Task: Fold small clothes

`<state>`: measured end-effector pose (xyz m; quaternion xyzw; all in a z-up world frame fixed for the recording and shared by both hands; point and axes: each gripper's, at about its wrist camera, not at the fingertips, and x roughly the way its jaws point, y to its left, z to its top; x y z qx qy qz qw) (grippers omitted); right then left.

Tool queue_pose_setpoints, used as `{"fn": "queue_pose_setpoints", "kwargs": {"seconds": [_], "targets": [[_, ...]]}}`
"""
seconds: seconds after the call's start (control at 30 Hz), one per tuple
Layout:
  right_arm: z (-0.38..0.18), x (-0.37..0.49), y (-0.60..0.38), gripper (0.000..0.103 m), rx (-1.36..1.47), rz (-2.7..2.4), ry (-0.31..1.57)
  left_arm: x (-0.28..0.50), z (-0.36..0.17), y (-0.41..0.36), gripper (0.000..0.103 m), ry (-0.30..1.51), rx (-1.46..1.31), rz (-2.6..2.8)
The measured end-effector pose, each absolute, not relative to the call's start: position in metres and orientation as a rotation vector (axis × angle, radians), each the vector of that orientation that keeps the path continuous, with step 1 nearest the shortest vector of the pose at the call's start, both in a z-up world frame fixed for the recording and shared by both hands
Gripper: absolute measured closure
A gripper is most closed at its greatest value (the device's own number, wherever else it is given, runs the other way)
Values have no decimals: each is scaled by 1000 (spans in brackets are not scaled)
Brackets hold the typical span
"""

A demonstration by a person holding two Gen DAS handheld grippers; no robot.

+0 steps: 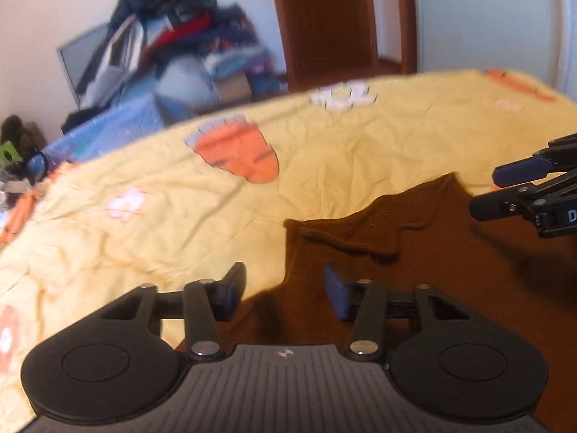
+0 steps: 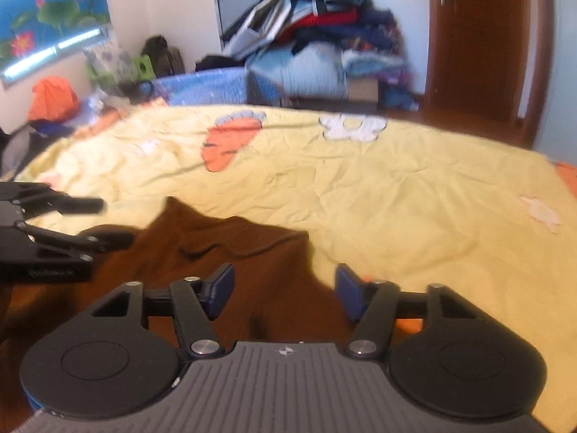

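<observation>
Brown knit garment (image 1: 414, 252) lies flat on the yellow bedspread (image 1: 162, 223) at the near edge of the bed; a corner of it points toward the far edge, and a folded-over flap crosses its middle. Long axis cannot be told, since the near part runs out of frame. Left gripper (image 1: 285, 288) hovers over the garment's left edge, jaws apart, nothing clamped; fabric shows in the gap, no pad pressing on it. Right gripper (image 2: 285, 290) hovers over the garment's right edge, jaws likewise apart and empty, one finger over brown knit, the other over bedspread. Each camera catches the other gripper at its frame side, above the garment. Right wrist view alone shows a lotus poster (image 2: 50, 11) on the wall; both show the clothes pile (image 2: 317, 25) and wooden door (image 2: 476, 36).
</observation>
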<state>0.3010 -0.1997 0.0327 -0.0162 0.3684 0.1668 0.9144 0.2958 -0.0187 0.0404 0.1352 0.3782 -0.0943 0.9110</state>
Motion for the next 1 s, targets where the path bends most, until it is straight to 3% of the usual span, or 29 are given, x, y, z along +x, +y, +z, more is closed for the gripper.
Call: {"fn": "queue_pose_setpoints", "kwargs": {"seconds": [0.03, 0.07, 0.1, 0.13, 0.2, 0.37, 0.4, 0.43, 0.5, 0.53, 0.67, 0.77, 0.83, 0.87, 0.9, 1.0], "targets": [[26, 311, -196, 54, -32, 345, 771, 304, 33, -23, 57, 814, 282, -208], [20, 318, -194, 59, -19, 354, 794, 306, 30, -27, 65, 793, 286, -221], [13, 324, -192, 79, 0, 384, 831, 307, 27, -30, 88, 790, 301, -249], [9, 326, -189, 85, -3, 395, 822, 309, 27, -35, 97, 793, 303, -273], [14, 326, -187, 90, 6, 417, 787, 306, 32, -44, 97, 723, 335, -261], [-2, 317, -191, 91, -14, 376, 725, 304, 7, -58, 98, 678, 424, -203], [-1, 313, -190, 86, -7, 361, 722, 301, 9, -59, 96, 680, 428, -204], [2, 310, -193, 69, 28, 358, 739, 299, 12, -58, 94, 683, 431, -203], [17, 293, -204, 44, 98, 375, 710, 287, 26, -46, 93, 666, 387, -193], [27, 278, -211, 41, 119, 390, 652, 277, 34, -39, 92, 645, 356, -201], [38, 237, -220, 40, 53, 424, 648, 247, 43, -12, 75, 667, 270, -263], [11, 230, -214, 40, -94, 382, 763, 249, 15, -1, 74, 751, 278, -240], [-4, 218, -224, 36, -108, 398, 690, 239, 5, 12, 67, 662, 244, -241], [-8, 212, -228, 36, -98, 402, 657, 235, 2, 16, 52, 619, 250, -209], [-7, 210, -231, 35, -89, 395, 659, 235, 4, 16, 47, 629, 240, -181], [5, 212, -221, 32, -121, 332, 716, 232, 21, 11, 47, 687, 250, -97]]}}
